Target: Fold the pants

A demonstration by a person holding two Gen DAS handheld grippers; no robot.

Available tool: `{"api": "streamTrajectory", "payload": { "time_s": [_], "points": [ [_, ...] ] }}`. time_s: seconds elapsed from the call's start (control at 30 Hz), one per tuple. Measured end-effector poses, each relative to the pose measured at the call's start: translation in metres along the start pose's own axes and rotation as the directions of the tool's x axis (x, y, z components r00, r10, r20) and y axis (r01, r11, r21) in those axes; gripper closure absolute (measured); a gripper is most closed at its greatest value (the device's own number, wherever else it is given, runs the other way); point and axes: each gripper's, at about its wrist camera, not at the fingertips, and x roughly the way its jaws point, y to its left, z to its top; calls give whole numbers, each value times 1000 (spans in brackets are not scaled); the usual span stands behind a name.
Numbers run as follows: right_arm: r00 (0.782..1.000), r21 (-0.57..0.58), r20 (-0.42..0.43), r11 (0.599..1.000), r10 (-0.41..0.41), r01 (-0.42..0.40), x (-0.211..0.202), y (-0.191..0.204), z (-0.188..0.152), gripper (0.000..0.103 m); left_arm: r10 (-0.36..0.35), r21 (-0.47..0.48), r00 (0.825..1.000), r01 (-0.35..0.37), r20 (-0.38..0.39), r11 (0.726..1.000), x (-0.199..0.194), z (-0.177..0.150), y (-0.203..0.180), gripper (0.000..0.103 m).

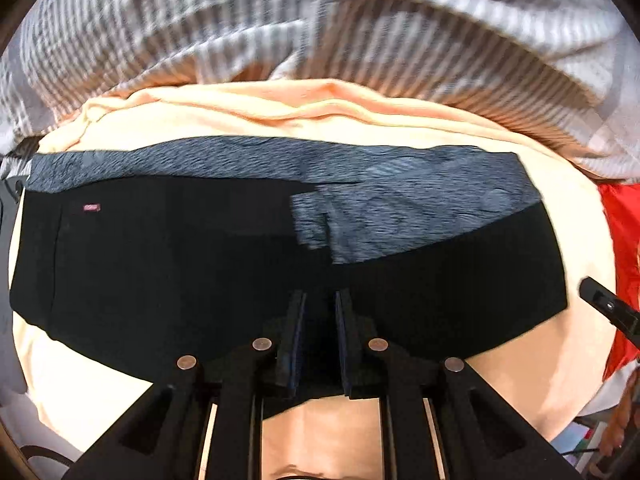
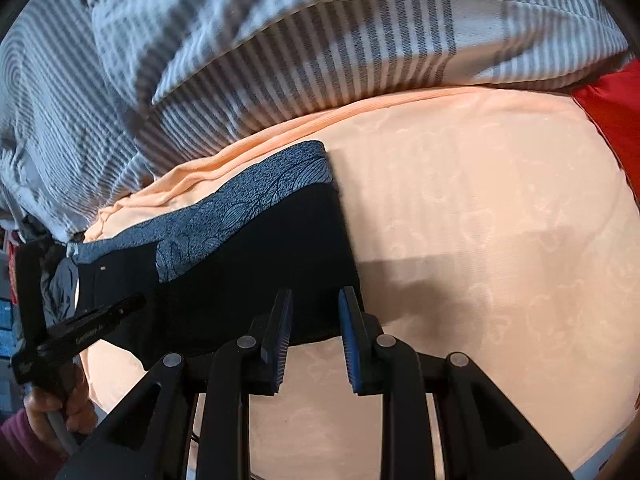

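Observation:
The pants (image 1: pixel 200 264) are black with a grey patterned band (image 1: pixel 400 196) along the far side. They lie folded flat across a peach sheet (image 1: pixel 280 120). My left gripper (image 1: pixel 320 300) hovers over their near middle, jaws a little apart with nothing between them. In the right wrist view the pants (image 2: pixel 248 280) lie to the left. My right gripper (image 2: pixel 314 300) is open and empty over their right near corner. The left gripper (image 2: pixel 100 320) shows at the left there, held by a hand (image 2: pixel 52 404).
A grey striped duvet (image 2: pixel 280 60) is bunched along the far side of the bed. A red cloth (image 2: pixel 612 108) lies at the far right. The peach sheet (image 2: pixel 480 240) stretches bare to the right of the pants.

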Motion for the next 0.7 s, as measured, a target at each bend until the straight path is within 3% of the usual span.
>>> {"api": "streamTrajectory", "payload": {
  "time_s": [0.1, 0.17, 0.23, 0.27, 0.37, 0.43, 0.7],
  "points": [
    [1000, -37, -4, 999, 1, -1, 6, 9, 2, 77, 3, 9, 999, -2, -34, 1000, 12, -1, -10, 88],
    [998, -71, -67, 997, -16, 12, 27, 13, 0, 76, 38, 10, 996, -37, -76, 999, 38, -5, -18, 85],
    [994, -85, -102, 996, -45, 36, 44, 12, -2, 75, 104, 1, 994, -104, -29, 995, 43, -8, -20, 67],
    [995, -88, -93, 995, -46, 38, 44, 12, 0, 75, 147, -6, 989, -148, -25, 989, 41, -7, -19, 52],
    [994, -88, -97, 995, -46, 38, 44, 11, 1, 75, 118, -59, 992, -120, -43, 991, 38, -8, -7, 45],
    [995, -96, -93, 995, -43, 34, 44, 10, -1, 75, 129, -86, 991, -133, -46, 987, 35, -10, 0, 34],
    [994, -124, -107, 992, -29, 15, 44, 10, 1, 75, 177, -84, 984, -178, -20, 980, 26, -17, -10, 32]
  ]
}}
